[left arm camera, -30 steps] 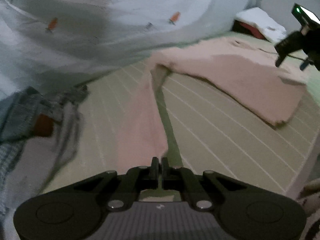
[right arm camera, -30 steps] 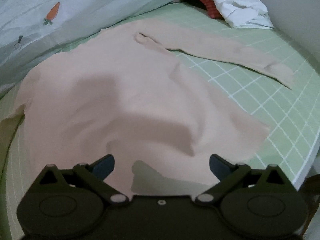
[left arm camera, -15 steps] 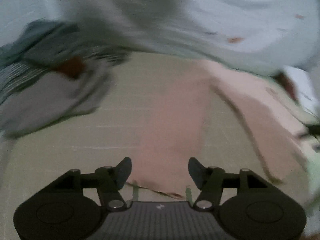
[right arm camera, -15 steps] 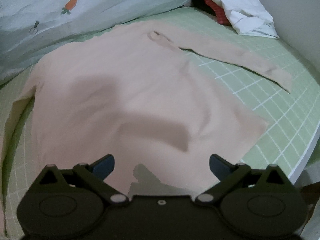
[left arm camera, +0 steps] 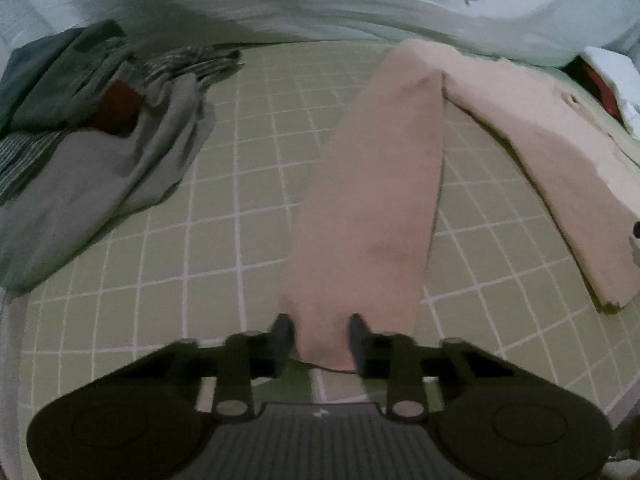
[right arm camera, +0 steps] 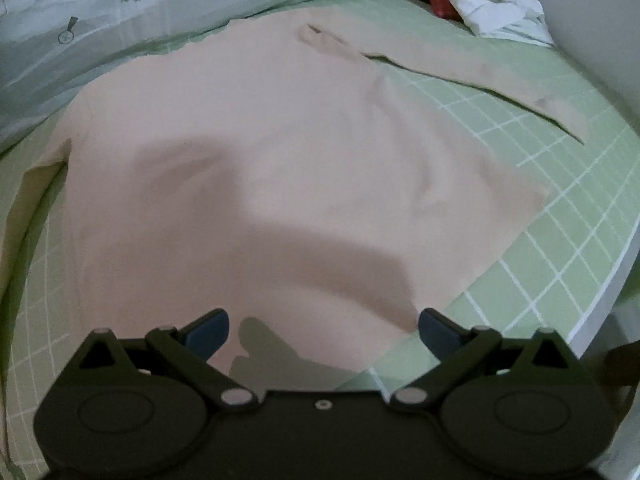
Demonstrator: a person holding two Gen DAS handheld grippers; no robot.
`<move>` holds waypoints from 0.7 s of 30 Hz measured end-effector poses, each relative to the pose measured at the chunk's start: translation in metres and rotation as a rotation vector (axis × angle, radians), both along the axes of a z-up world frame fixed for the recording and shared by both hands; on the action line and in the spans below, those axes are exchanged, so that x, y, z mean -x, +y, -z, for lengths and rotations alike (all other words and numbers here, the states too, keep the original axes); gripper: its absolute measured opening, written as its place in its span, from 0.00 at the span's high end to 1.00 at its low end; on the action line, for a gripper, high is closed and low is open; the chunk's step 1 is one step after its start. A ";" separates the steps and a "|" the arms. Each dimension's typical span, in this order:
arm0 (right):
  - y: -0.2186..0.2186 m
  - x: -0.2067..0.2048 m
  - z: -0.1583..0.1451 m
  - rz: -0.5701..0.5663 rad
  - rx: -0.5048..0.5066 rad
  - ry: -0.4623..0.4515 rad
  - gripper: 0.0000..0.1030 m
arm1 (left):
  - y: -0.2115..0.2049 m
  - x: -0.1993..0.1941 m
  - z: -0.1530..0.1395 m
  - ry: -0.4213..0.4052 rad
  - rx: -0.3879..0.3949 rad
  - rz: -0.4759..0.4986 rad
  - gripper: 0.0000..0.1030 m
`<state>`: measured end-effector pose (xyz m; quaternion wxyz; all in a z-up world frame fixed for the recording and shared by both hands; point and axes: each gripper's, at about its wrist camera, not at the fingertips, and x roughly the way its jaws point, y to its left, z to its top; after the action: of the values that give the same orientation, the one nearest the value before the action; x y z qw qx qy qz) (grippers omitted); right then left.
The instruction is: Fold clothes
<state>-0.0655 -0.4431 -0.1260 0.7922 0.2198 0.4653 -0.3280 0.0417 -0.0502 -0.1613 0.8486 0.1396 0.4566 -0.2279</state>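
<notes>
The pink top (right arm camera: 280, 184) lies flat on the green checked sheet (right arm camera: 560, 208), its sleeve (left arm camera: 368, 200) now straightened toward me. My left gripper (left arm camera: 320, 340), which released a moment ago, is closing around the cuff again. My right gripper (right arm camera: 320, 332) hangs wide over the hem, empty.
</notes>
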 end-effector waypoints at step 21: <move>-0.019 0.010 -0.004 0.035 -0.026 -0.056 0.01 | 0.000 -0.050 -0.047 -0.048 0.010 -0.162 0.95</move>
<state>-0.0754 -0.4617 -0.1216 0.7962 0.2475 0.4432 -0.3294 0.0915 -0.0506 -0.1142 0.8757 0.1034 0.4446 -0.1575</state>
